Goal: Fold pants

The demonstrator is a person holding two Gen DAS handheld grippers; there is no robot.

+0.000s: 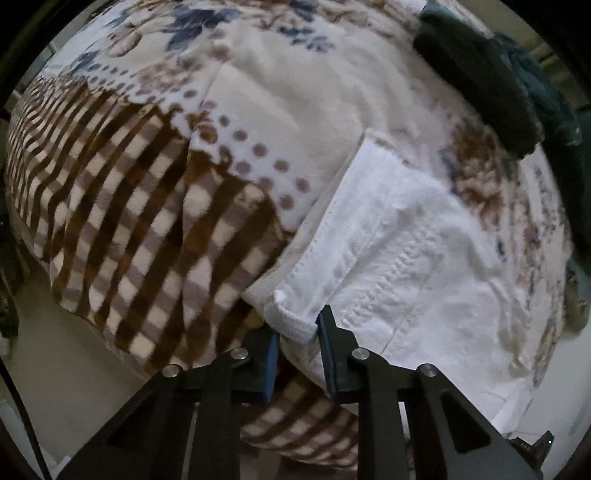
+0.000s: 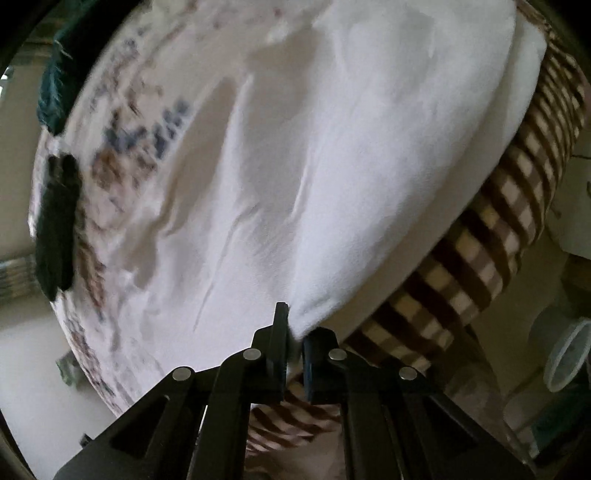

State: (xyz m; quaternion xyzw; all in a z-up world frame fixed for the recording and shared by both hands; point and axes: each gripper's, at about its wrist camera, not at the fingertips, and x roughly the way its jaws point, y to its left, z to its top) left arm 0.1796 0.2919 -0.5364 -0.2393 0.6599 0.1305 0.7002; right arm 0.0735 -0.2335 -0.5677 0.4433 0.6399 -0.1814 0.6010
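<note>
White pants (image 1: 402,258) lie on a bed covered with a patterned blanket (image 1: 122,206). In the left wrist view my left gripper (image 1: 297,338) is shut on the waistband corner with its belt loop, at the bed's near edge. In the right wrist view the pants (image 2: 295,177) spread as a wide white sheet of cloth. My right gripper (image 2: 295,343) is shut on a pinched fold of the pants' edge, near the bed's side. The cloth rises in a ridge from the jaws.
The blanket has a brown checked part (image 2: 491,251) hanging over the bed's edge and a floral part (image 1: 207,33). Dark teal clothing (image 1: 491,77) lies at the far side of the bed, also in the right wrist view (image 2: 55,221). Pale containers (image 2: 565,354) stand on the floor at right.
</note>
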